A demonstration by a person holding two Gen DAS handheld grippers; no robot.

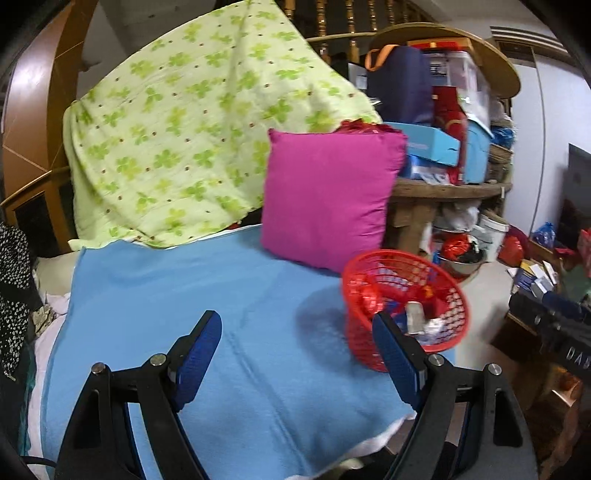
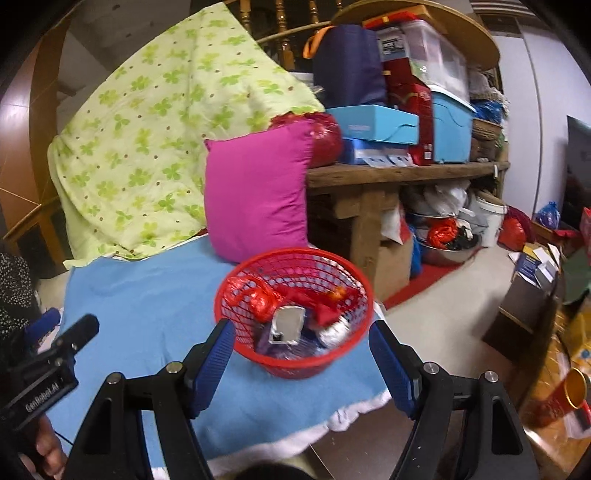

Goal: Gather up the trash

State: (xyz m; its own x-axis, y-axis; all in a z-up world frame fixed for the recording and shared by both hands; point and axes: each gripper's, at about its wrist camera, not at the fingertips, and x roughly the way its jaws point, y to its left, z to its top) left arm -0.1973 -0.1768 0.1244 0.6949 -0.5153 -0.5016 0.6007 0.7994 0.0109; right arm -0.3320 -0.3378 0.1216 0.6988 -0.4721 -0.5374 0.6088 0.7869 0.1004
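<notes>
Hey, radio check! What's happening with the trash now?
Both tools open, empty. Red basket on blue blanket, wrappers inside. Nothing in the way.

Location type: lived-in room of a private home, also used for storage. Indicators: a bed covered with a light blue blanket (image 1: pixel 236 302); a square magenta cushion (image 2: pixel 258 195) standing against a pale green clover-print quilt (image 1: pixel 192 122); a rough wooden desk (image 2: pixel 399 173) stacked with cardboard boxes and plastic storage bins (image 2: pixel 448 125); turned wooden stair balusters (image 2: pixel 280 33) behind; bags, a bucket and cartons spread over the floor (image 2: pixel 461 288).
</notes>
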